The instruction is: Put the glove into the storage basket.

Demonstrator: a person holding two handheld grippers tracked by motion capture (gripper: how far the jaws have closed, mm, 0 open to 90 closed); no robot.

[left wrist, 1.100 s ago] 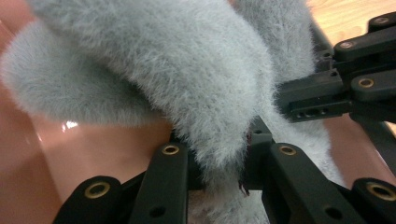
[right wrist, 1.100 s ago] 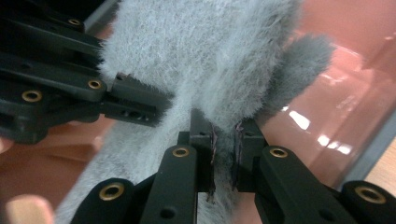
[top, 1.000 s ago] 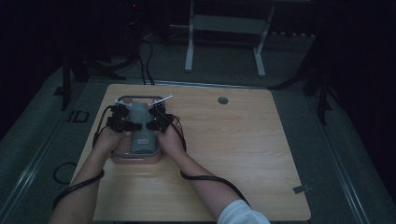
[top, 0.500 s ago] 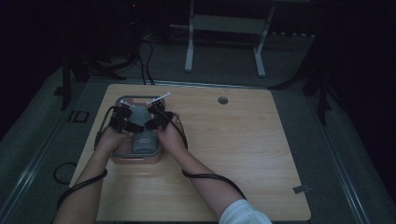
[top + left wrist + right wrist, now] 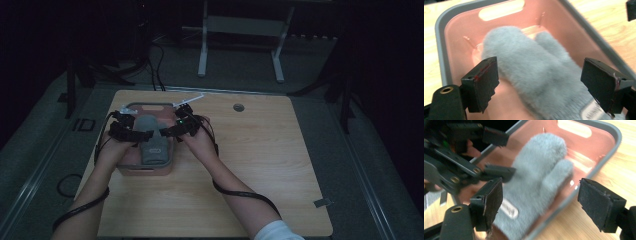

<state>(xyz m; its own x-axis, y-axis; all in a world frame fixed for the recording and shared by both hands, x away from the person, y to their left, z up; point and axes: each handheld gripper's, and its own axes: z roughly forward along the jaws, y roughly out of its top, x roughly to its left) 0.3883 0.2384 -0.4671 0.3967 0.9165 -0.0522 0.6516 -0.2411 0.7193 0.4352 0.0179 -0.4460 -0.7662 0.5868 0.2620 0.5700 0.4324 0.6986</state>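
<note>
Black, ridged rubber fingers (image 5: 484, 85) of the left gripper (image 5: 544, 87) stand wide apart, straddling the wrist end of a grey fleece mitten (image 5: 534, 72) without pinching it. The right gripper (image 5: 554, 205) likewise has its fingers (image 5: 492, 202) spread open, framing the cuff from the lower centre of its own view; nothing is clamped.

Mitten: lies flat inside a pink bin (image 5: 584, 37) with a grey rim and slot handles, thumb towards the bin's right wall. Judged to be lying loose in the bin, both grippers open around it.

Label: small pale patch near the cuff (image 5: 509, 211); lettering too blurred to read.

Bin: stands at centre left of the high view (image 5: 165, 162), on a light wood tabletop (image 5: 260, 165).
</note>
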